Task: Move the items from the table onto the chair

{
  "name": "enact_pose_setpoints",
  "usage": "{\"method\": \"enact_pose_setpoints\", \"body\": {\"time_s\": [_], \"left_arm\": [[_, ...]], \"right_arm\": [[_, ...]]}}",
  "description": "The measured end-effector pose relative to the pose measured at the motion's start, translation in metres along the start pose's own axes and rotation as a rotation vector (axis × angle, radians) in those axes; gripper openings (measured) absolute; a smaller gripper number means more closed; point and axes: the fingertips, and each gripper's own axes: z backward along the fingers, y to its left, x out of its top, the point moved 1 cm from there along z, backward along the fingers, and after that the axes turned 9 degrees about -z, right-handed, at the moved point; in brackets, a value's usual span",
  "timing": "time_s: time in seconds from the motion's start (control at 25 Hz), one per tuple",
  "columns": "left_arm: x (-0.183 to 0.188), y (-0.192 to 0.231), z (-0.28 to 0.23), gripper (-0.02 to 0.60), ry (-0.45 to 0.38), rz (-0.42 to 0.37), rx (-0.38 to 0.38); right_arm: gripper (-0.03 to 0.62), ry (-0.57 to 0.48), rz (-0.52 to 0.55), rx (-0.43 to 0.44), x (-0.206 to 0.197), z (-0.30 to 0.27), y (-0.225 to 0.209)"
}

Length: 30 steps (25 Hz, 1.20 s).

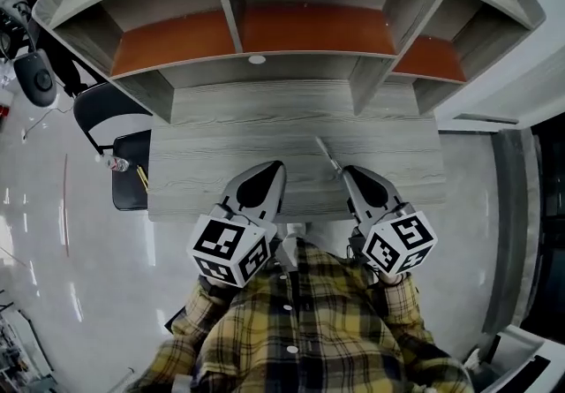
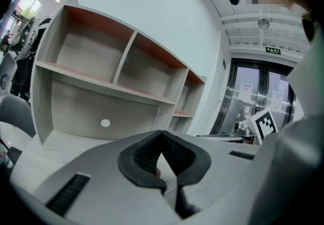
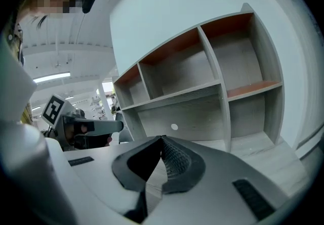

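Observation:
Over the front edge of the grey wooden table [image 1: 221,153], my left gripper [image 1: 274,167] and right gripper [image 1: 347,172] sit side by side, both shut. The left gripper view shows its jaws [image 2: 162,133] closed tip to tip with nothing between them, and the right gripper [image 3: 162,138] looks the same in its own view. A thin pale stick-like item [image 1: 325,151] lies on the table, one end at the right gripper's tip; whether they touch I cannot tell. A black chair [image 1: 128,184] stands to the left of the table with a small bottle [image 1: 117,163] and a yellow item [image 1: 141,177] on its seat.
An empty shelf unit [image 1: 256,29] with orange-backed compartments stands at the back of the table. A second dark chair back [image 1: 97,104] is behind the first. Glossy white floor [image 1: 79,232] spreads to the left. Glass doors [image 2: 253,92] lie off to the right.

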Motion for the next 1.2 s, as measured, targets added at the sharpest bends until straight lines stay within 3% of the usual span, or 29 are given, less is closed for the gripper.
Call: {"method": "enact_pose_setpoints", "body": {"time_s": [0.6,1.0,1.2], "left_arm": [[0.007,0.016,-0.017,0.005,0.037,0.0,0.03],[-0.019,0.032,-0.004,0.005,0.098,0.042,0.074],[-0.03,0.04,0.006,0.005,0.125,0.049,0.105]], "right_arm": [[0.019,0.101,-0.007,-0.042,-0.015,-0.031,-0.039],[0.025,0.248,0.007,-0.028,-0.055,-0.055,-0.063],[0.099,0.328,0.011,-0.028,-0.079,-0.071,-0.083]]}}
